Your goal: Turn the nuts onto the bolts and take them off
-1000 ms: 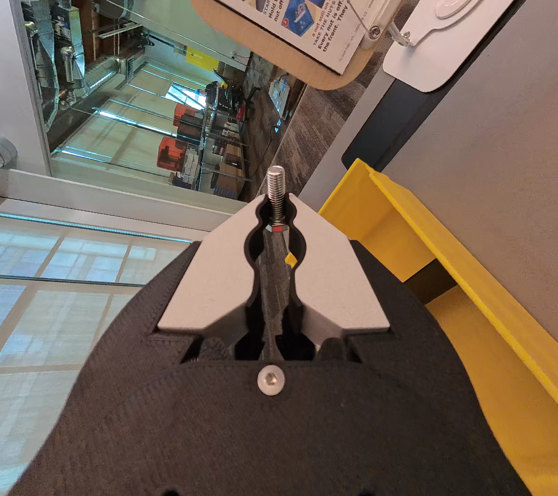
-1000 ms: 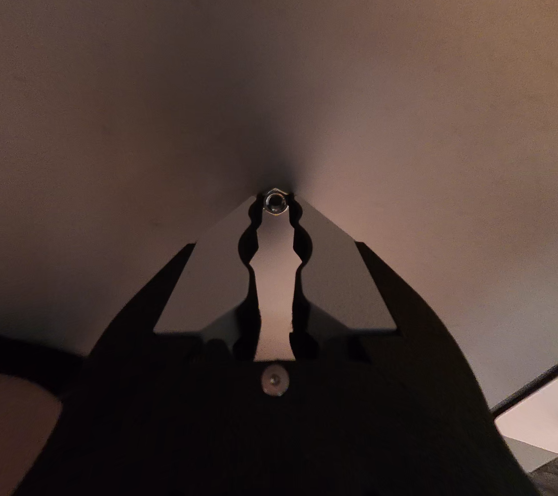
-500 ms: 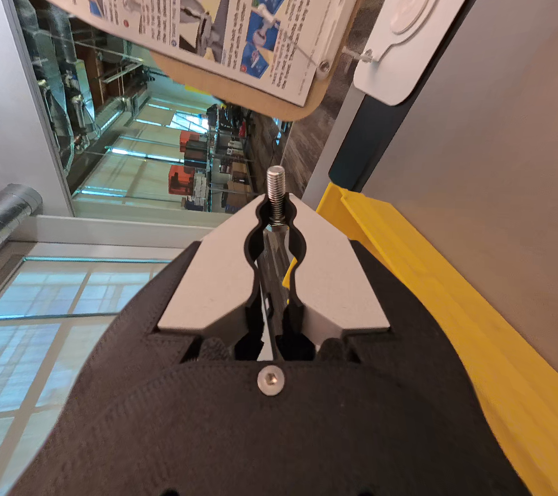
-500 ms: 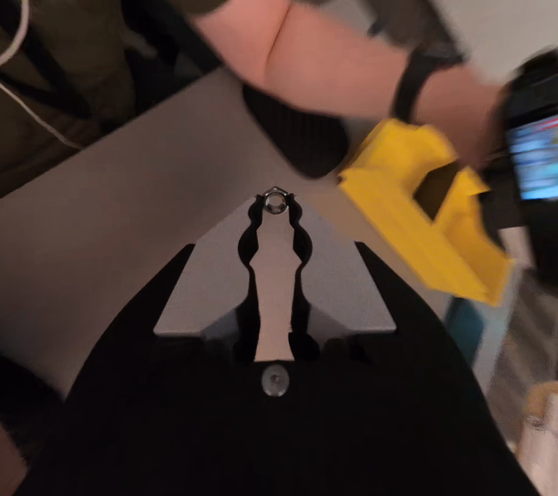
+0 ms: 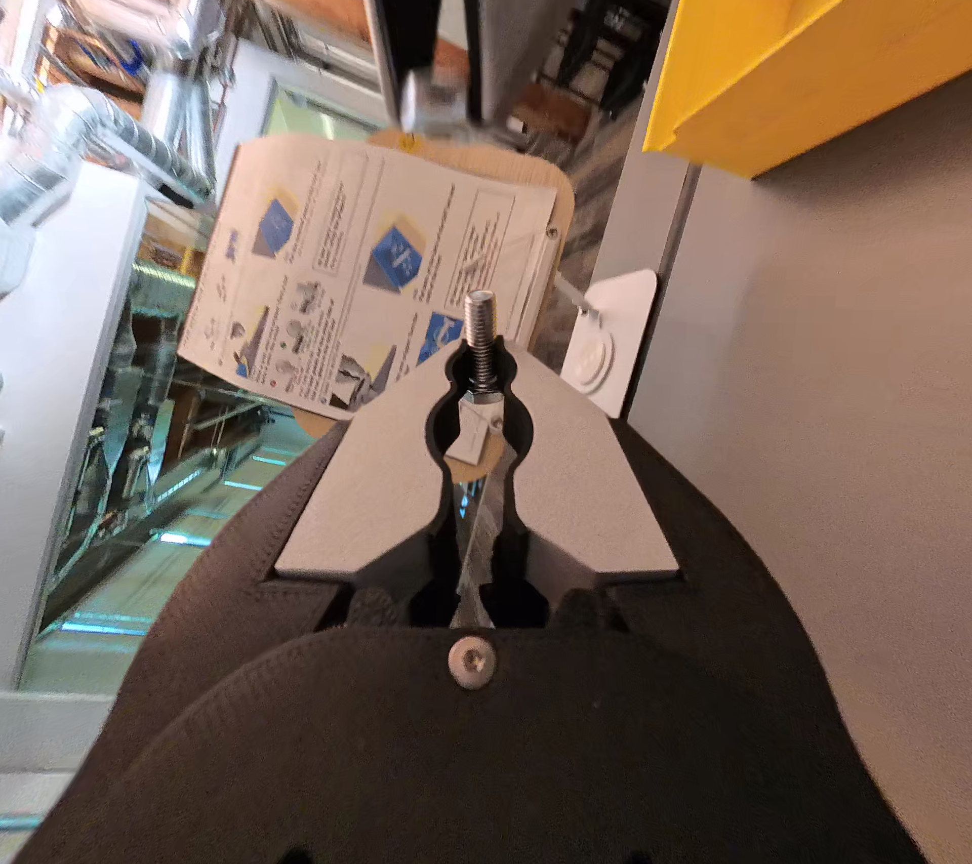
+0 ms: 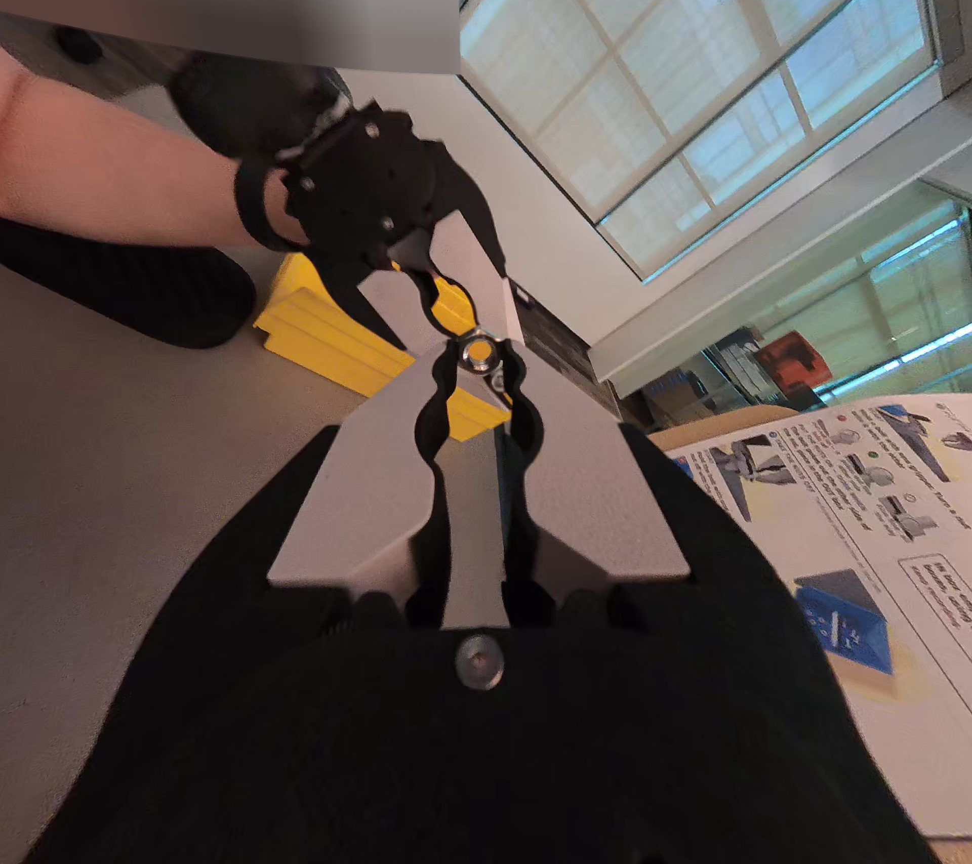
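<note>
Both claws have swung up off the table to face each other, the left claw [image 5: 481,355] pinching the bolt [image 5: 479,331] threads-out, the right claw [image 6: 479,357] pinching the nut [image 6: 478,351] at its tips, where slight misalignment risks cross-threading or dropping it.

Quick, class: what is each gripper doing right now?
Left gripper: closed on the bolt, threaded end pointing forward.
Right gripper: closed on the nut at its tips.
</note>
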The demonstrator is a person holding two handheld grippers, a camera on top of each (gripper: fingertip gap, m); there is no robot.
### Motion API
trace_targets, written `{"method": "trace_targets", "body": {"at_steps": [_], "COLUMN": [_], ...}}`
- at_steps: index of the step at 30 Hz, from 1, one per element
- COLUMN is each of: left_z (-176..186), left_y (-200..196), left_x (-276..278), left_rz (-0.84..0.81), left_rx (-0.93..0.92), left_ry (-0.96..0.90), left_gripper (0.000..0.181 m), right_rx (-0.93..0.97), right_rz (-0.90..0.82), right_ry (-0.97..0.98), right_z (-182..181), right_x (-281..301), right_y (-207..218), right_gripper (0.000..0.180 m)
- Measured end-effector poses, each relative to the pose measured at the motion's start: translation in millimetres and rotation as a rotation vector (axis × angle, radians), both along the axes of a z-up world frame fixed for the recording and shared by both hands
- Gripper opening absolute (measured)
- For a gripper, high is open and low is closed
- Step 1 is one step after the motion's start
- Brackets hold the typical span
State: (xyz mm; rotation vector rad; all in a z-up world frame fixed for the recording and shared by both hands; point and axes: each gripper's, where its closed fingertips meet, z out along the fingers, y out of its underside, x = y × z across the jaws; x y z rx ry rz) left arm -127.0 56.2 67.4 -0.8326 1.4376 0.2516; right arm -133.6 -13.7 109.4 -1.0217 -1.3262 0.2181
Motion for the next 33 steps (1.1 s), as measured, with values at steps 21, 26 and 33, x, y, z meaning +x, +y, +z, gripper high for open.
{"method": "trace_targets", "body": {"at_steps": [21,26,33], "left_z": [-3.0,-17.8,-38.2], "left_y": [-16.9,-18.4,-35.2], "left_x": [6.8,5.9,-0.7], "left_rz": [-0.037,-0.072,-0.238], "left_rx": [0.036,0.005,-0.157], "left_ry": [0.060,0.139,0.225], "left_gripper": [0.007,0.007,0.007], "right_rx": [0.229,0.285,0.276], "right_rz": [-0.288,-0.272,-0.182], "right_ry": [-0.335,-0.447,-0.521], "right_z": [-29.2,-44.3,-61.0], "right_x": [-1.4,-2.7,-9.9], "right_y": [25.3,23.5,10.4], "right_gripper": [0.016,0.016,0.016]}}
